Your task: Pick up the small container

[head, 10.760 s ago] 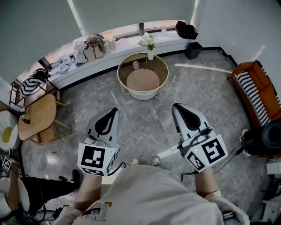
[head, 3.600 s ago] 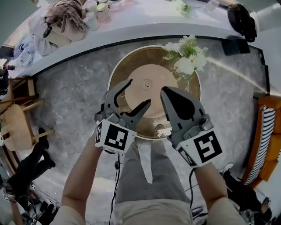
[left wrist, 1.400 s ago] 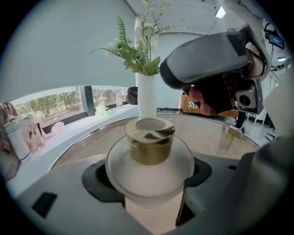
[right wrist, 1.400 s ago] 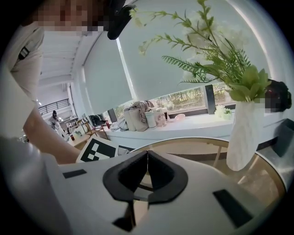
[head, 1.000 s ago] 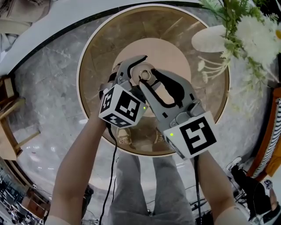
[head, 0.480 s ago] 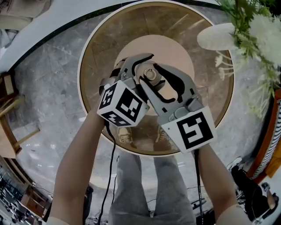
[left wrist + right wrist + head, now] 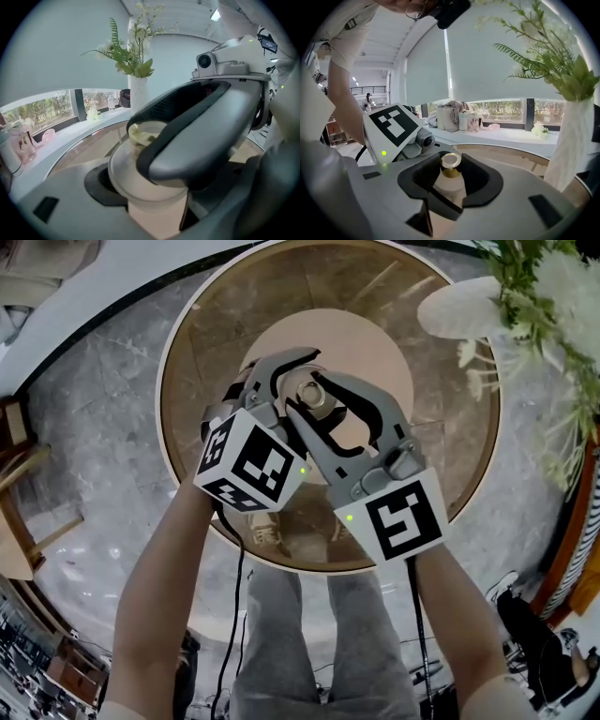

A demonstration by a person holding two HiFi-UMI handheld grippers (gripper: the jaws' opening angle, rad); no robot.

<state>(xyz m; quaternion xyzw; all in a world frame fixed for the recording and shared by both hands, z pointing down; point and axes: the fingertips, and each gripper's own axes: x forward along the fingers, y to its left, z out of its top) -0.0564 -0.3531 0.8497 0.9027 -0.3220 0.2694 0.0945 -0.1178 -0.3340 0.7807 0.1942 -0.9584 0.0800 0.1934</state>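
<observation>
— How far is the pick-up being carried?
— Above the round tabletop (image 7: pixel 216 334), both claws are being held on one spot. The left claw (image 7: pixel 154 197) is being pressed onto the container (image 7: pixel 307 395), a pad on each side. The right claw (image 7: pixel 450 180) is being closed round the same container, its jaws spread and not yet touching it.
— And what is being left undone?
— The lift: whether the container is being raised off the tabletop cannot be told.
</observation>
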